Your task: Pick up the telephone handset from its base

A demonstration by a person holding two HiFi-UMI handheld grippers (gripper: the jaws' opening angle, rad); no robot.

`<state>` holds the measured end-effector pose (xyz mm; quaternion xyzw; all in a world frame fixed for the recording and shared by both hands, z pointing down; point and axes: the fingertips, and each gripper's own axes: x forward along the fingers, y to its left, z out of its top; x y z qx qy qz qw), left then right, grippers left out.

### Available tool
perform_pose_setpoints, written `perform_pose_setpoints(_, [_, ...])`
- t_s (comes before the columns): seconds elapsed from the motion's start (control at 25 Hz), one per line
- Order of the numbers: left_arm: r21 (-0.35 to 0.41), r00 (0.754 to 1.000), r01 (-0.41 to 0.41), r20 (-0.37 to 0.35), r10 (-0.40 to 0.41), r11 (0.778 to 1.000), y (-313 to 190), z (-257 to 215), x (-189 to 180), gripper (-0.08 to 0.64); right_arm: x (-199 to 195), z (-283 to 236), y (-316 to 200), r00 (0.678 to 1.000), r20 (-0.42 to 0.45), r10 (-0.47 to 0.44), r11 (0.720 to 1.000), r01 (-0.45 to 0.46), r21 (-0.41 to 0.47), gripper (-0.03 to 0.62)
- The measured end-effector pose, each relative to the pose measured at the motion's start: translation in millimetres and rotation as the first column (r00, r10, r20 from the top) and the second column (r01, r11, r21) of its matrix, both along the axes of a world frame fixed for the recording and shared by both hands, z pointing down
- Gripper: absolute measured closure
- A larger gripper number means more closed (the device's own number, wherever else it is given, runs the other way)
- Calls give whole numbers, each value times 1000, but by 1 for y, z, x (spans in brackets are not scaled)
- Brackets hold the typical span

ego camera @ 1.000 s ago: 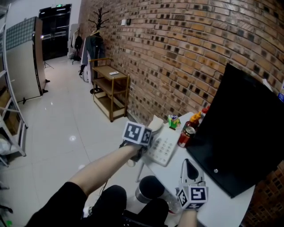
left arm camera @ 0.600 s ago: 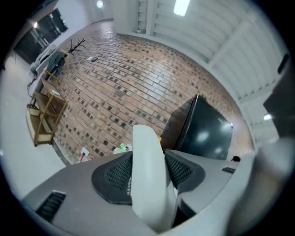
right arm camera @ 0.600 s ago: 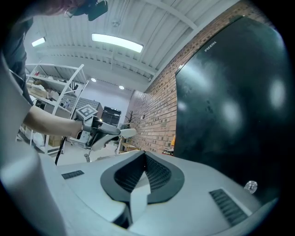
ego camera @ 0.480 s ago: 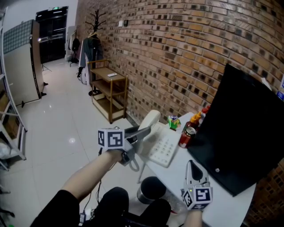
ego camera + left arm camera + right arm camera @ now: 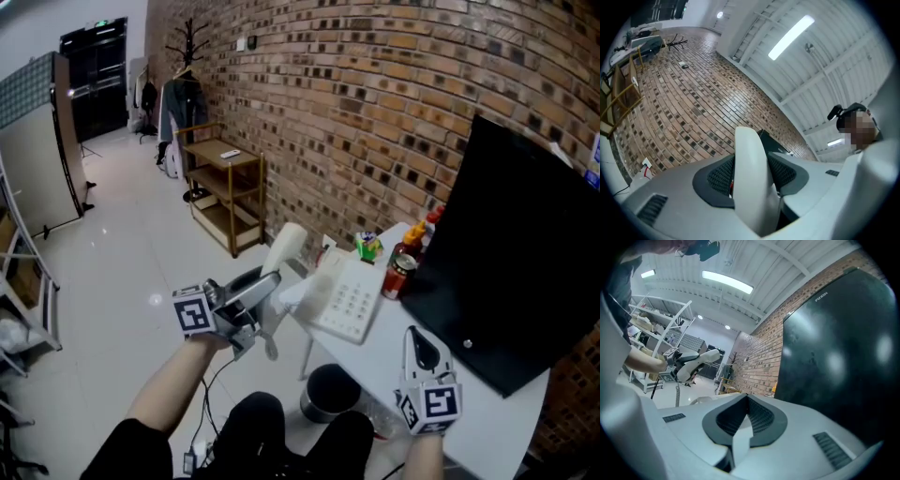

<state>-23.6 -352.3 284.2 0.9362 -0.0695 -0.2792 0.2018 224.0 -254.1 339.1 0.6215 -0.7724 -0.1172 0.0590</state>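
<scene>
- The handset was up off its base, out past the bench's left edge, clamped in the left tool.
- The right tool sat near the front edge, jaws together and empty.
- The pick-up looked all but done. The next move called for a steady grip, minding the cord.

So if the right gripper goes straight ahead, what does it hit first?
Probably the red drinks can beside the black monitor; the right gripper points roughly at it, though depth is unclear.
</scene>
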Motion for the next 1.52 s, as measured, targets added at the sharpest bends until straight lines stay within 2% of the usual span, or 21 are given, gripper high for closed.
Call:
perform_pose_setpoints(0.16, [37, 998, -47, -50, 49, 998, 14, -1, -3, 339, 1, 0, 0, 1000, 20, 9, 1000, -9, 4, 591])
perform_pose_setpoints(0.36, [27, 994, -56, -96, 58, 998, 16, 5, -9, 339, 6, 3, -2, 995, 98, -28, 1000, 27, 8, 591])
perform_pose_setpoints(0.8, [-5, 964, -83, -253, 79, 997, 8, -14, -29, 339, 11, -5, -4, 994, 107, -28, 1000, 27, 15, 591])
perform_pose_setpoints(1.32, [1, 979, -67, -192, 66, 998, 8, -9, -18, 339, 8, -9, -4, 995, 95, -19, 1000, 18, 8, 592])
perform_pose_setpoints(1.52, [25, 984, -72, -163, 75, 997, 14, -10, -14, 339, 11, -6, -4, 996, 84, -25, 1000, 25, 2, 592])
